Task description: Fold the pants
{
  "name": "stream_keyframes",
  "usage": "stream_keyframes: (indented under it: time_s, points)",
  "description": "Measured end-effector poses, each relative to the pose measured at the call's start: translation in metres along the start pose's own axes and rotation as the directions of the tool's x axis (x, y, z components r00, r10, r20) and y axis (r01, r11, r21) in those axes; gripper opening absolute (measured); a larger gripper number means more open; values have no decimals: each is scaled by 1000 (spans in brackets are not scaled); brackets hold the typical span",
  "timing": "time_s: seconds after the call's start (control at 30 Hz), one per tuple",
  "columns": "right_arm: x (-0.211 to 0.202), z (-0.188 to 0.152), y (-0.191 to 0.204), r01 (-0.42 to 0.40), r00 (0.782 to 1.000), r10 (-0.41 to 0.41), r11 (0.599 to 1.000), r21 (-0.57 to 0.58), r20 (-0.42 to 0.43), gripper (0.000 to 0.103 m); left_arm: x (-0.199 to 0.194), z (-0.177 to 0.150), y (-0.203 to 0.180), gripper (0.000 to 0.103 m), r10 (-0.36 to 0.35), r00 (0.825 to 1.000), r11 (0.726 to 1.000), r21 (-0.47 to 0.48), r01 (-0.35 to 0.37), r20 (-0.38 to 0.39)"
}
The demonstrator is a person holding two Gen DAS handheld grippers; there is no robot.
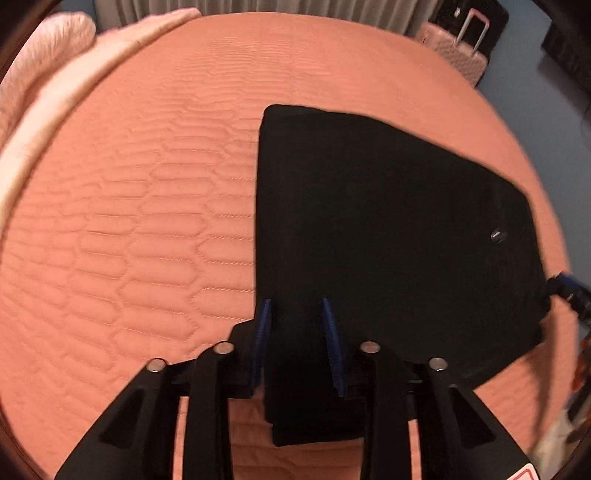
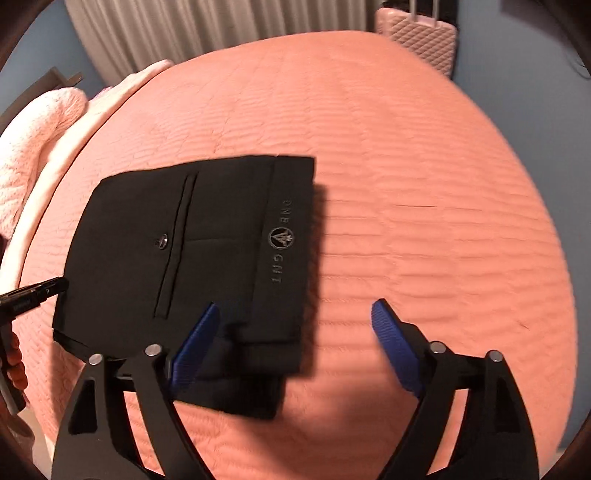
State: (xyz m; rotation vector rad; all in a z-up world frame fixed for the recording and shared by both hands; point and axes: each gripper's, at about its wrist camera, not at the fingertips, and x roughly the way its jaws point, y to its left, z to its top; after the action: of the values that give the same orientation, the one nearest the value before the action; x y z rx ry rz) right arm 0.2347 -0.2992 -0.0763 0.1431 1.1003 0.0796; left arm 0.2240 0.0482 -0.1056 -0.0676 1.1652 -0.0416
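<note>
Pants (image 2: 192, 258) lie folded into a compact black rectangle on the coral quilt (image 2: 424, 184), so I judge folding nearly complete, with my left gripper (image 1: 297, 332) part-open astride the near edge and my right gripper (image 2: 291, 332) wide open, gripping nothing.

Salmon quilted bedspread (image 1: 147, 221), pink suitcase (image 2: 417, 40), pale curtain (image 2: 184, 29)

On the waistband (image 2: 291, 221) of the black pants (image 2: 177, 251), pale lettering "ONE" and "GUT" is printed, separated by a round triangle emblem (image 2: 281, 237)
</note>
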Motion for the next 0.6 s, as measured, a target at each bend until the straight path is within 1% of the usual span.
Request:
stream_keyframes:
  time_s: [0.03,0.07,0.1,0.13,0.17,0.2,0.23,0.27,0.3,0.37,0.43,0.47,0.5,0.53,0.57,0.6]
  points:
    - [12,-2,-3,-58,998,59,997,41,-19,83,7,-4,3,51,-8,1000,999,-39,8,-20]
    - [21,-4,-5,-104,994,107,991,83,-35,83,10,-8,10,54,-29,999,995,-99,27,-18]
    - [26,-6,-6,-125,991,129,985,116,-30,84,11,-10,16,55,-58,998,988,-145,56,-12]
    - [26,-7,-5,-122,992,124,986,115,-9,84,12,-11,20,54,-90,996,982,-168,86,-18]
    - [26,-8,0,-127,992,127,987,101,3,80,13,-10,21,53,-104,994,981,-168,99,-24]
    - [25,-9,3,-138,990,138,985,100,7,77,15,-8,20,30,-138,990,978,-159,132,-27]
    - [26,-9,5,-201,979,202,973,113,3,49,17,-4,19,19,-197,980,966,-176,188,-35]
    - [28,-7,5,-226,974,228,963,147,-2,39,17,-2,17,15,-183,982,971,-167,174,-40]
    - [27,-5,8,-222,974,226,964,148,-9,35,17,1,12,14,-160,986,978,-139,152,-44]
    - [21,1,13,-221,974,225,963,156,-9,25,12,5,14,13,-164,986,978,-137,157,-36]
    - [6,6,16,-272,962,273,946,178,19,21,-3,10,24,13,-203,979,966,-161,200,0]
    - [-7,9,21,-302,953,300,938,171,36,21,-20,14,32,13,-234,972,958,-166,236,31]
    - [-19,11,29,-320,948,317,937,143,43,21,-31,17,36,13,-248,967,953,-165,253,51]
    - [-28,11,37,-334,942,331,935,116,47,20,-45,17,41,13,-248,966,954,-156,256,66]
    - [-34,7,44,-350,937,347,931,105,41,21,-57,15,44,13,-212,975,968,-123,220,72]
    - [-30,-1,46,-353,935,354,929,107,15,21,-61,10,47,14,-167,984,979,-110,173,66]
